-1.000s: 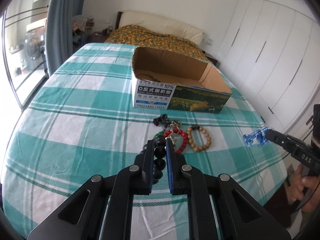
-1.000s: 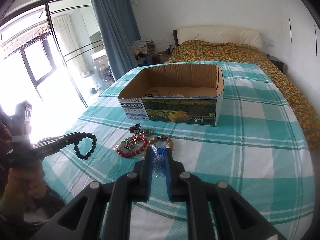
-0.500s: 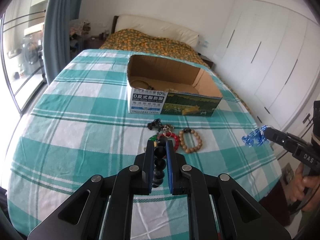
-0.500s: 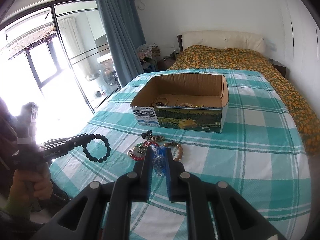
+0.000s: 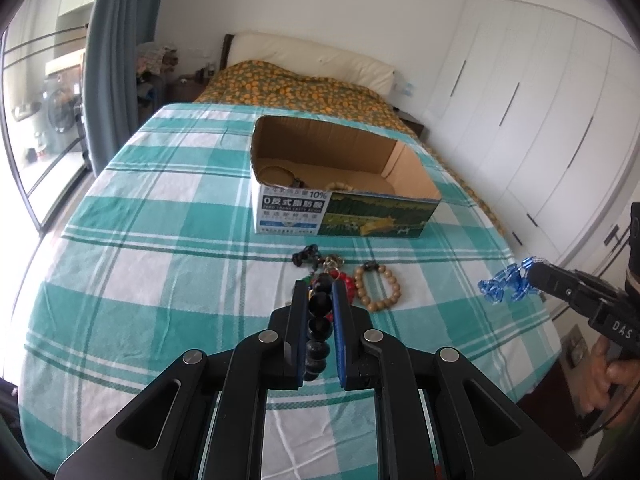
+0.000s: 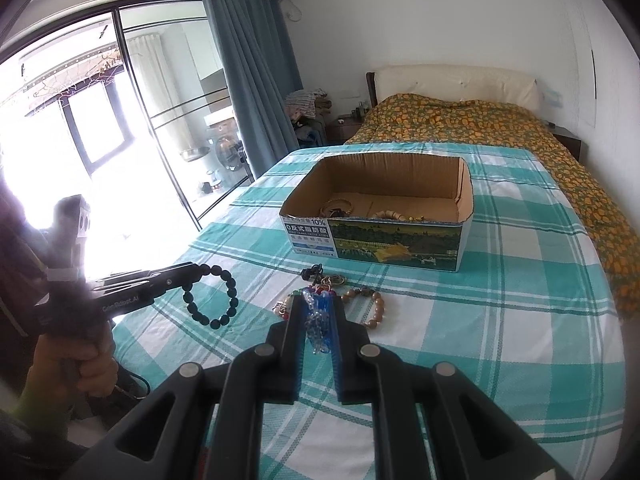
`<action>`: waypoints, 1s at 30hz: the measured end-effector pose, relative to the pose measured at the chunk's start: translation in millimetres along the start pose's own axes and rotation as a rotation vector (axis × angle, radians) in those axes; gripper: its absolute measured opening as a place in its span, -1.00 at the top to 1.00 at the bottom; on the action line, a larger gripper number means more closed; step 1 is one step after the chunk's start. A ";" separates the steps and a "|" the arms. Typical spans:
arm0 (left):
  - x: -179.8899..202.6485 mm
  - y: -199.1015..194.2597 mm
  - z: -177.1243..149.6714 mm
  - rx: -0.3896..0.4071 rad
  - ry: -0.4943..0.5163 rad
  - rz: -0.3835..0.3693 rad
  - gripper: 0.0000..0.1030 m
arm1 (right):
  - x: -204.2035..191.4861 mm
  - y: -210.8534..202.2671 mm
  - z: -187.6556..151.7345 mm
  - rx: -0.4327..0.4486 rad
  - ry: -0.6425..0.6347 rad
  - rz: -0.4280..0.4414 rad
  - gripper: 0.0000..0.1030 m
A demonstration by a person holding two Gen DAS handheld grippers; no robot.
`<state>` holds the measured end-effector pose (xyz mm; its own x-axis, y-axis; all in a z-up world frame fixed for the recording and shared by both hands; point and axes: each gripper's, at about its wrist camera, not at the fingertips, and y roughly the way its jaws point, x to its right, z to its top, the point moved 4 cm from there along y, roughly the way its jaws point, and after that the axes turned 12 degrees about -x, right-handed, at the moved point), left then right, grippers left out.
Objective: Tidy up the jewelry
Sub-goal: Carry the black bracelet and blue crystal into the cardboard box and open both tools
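1. Left gripper (image 5: 316,296) has its jaws clamped on the black bead bracelet (image 6: 211,297), held up off the bed (image 5: 160,248) in front of the cardboard box (image 5: 340,184).
2. Right gripper (image 6: 317,312) pinches the blue crystal bracelet (image 5: 506,288), also in front of the box.
3. Wooden bead bracelet (image 5: 378,292) and a red one (image 5: 347,283) lie just in front of the box.

Black hand-held gripper (image 5: 319,292) arms carry silver screws, blue pads, white lettering.

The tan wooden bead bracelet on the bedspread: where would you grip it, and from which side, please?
The tan bead bracelet lies flat as an open ring. I'd come from above and pinch its right-hand arc, one finger inside the loop; the red bracelet crowds its left.
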<state>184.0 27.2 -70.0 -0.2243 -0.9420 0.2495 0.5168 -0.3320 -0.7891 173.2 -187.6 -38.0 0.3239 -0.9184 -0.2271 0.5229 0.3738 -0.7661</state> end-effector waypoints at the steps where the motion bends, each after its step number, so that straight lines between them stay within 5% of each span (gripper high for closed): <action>1: 0.4 0.0 0.4 0.000 0.002 0.000 0.82 | 0.1 -0.1 0.6 0.000 -0.001 0.000 0.78; 21: 0.5 2.1 7.1 -0.011 0.007 -0.021 0.82 | -0.1 8.4 6.7 -0.025 -0.005 0.005 0.78; 30: 8.3 -4.0 65.7 0.019 0.054 -0.033 0.82 | 10.3 9.9 54.1 -0.016 -0.113 -0.071 0.78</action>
<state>234.5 17.5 -27.9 -0.2857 -0.9268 0.2439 0.5241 -0.3641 -0.7699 224.4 -186.3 -15.4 0.3737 -0.9218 -0.1033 0.5356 0.3054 -0.7873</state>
